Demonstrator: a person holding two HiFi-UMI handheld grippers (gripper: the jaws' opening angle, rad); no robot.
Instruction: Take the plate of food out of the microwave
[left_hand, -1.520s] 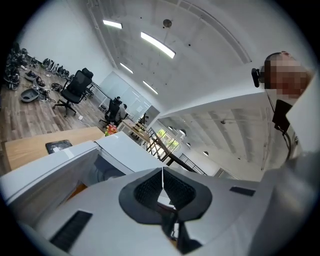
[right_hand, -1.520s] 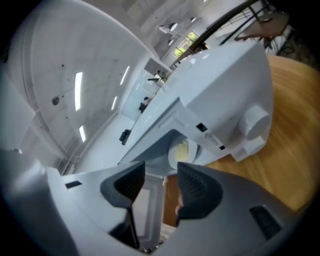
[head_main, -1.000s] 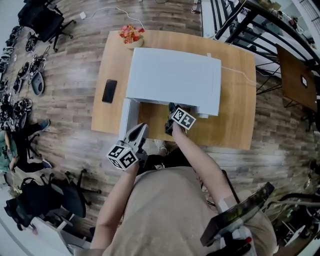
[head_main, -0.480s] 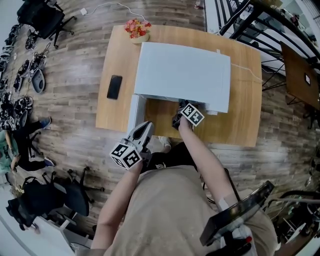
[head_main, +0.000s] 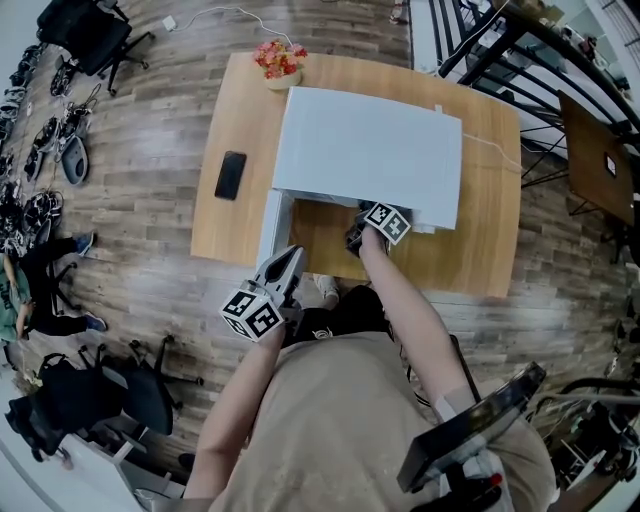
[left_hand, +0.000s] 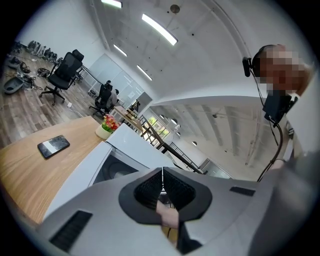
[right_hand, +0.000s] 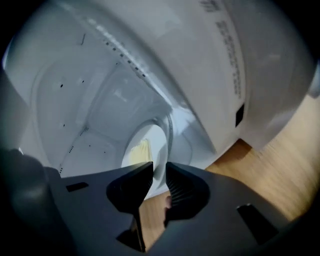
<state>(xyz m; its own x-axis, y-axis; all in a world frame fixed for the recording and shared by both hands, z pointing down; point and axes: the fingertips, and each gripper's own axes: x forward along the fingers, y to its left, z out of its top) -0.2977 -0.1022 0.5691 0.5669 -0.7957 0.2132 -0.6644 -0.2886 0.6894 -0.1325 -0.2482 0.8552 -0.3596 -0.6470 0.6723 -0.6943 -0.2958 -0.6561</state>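
On the wooden table (head_main: 225, 120) a white microwave (head_main: 370, 150) is seen with its door (head_main: 272, 225) swung open. The right gripper (right_hand: 159, 174) is reached, tilted downward, into the opening. Its jaws have just been closing, and the near rim of the plate (right_hand: 156, 137) is pinched between them. The left gripper (left_hand: 162, 176) is held roughly level beside the door, jaws pressed together on nothing. The plate, white and round, is set inside the microwave, with pale yellow food (right_hand: 140, 150) on it.

White microwave (head_main: 370, 150), tan wood-grain desk (head_main: 230, 110); black phone (head_main: 231, 175) at nine o'clock, red-orange flowers (head_main: 280, 57) at eleven; white plate (right_hand: 158, 142), yellow food (right_hand: 140, 151).
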